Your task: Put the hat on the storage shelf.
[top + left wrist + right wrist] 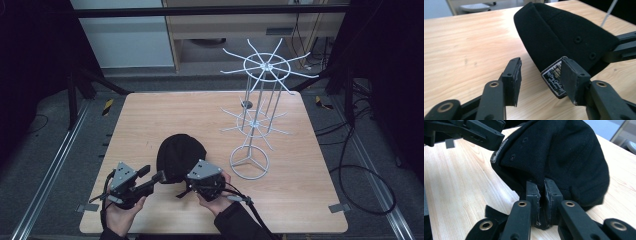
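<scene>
While one black cap [180,157] is sitting on the wooden table [300,190], two grippers are working at it, one in each of the person's hands. One white wire rack [256,120] is standing on the table too, to the right of the cap and apart from it. It has two rings of wire arms, a big ring up high and a smaller ring lower down, and one round ring at the bottom.

The cap is lying near the person's edge of the table, between the two grippers. One small label [554,79] is hanging from its edge.

The left gripper [159,176] is reaching in from the left side. Its two jaws are standing apart, with a wide gap between them. One pad [570,76] is touching the label at the cap's edge. The other pad [515,79] is in the air, touching nothing. So this gripper is not squeezing the cap.

The right gripper [543,192] is at the cap's near right side. Its two jaws are pressed close together, and a fold of the black cloth is pinched between them. It is holding the cap tight by its edge.

Two hands are holding the grippers, the left hand [120,212] and the right hand [212,202].
</scene>
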`<action>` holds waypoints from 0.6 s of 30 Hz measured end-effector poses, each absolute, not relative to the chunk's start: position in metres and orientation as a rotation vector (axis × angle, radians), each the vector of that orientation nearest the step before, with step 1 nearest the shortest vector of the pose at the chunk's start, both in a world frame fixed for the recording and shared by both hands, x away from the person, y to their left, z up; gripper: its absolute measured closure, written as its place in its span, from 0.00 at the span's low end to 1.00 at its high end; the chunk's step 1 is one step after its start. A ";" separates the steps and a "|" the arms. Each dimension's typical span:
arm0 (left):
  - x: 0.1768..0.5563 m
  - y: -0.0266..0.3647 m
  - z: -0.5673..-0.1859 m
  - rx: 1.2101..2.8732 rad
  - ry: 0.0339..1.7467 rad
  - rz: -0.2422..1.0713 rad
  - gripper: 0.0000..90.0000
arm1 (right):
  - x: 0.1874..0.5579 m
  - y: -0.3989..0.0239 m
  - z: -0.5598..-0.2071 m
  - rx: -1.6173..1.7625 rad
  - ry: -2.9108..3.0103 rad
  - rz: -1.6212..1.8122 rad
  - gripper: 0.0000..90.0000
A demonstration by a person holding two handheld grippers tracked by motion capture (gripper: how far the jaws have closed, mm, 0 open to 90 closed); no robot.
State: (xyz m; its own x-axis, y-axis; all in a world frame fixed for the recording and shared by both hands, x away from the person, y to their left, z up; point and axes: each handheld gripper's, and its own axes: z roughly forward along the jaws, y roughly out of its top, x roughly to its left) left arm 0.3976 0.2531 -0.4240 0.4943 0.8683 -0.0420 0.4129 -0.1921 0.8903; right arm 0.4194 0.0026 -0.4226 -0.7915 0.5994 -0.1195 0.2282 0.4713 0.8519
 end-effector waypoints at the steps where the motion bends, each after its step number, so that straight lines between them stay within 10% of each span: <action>1: 0.397 0.257 -0.425 1.797 1.093 0.613 0.55 | 0.419 0.010 -0.424 0.678 2.326 1.247 0.92; 18: 0.407 0.294 -0.433 1.728 1.252 0.658 0.52 | 0.413 0.037 -0.435 0.624 2.375 1.300 0.66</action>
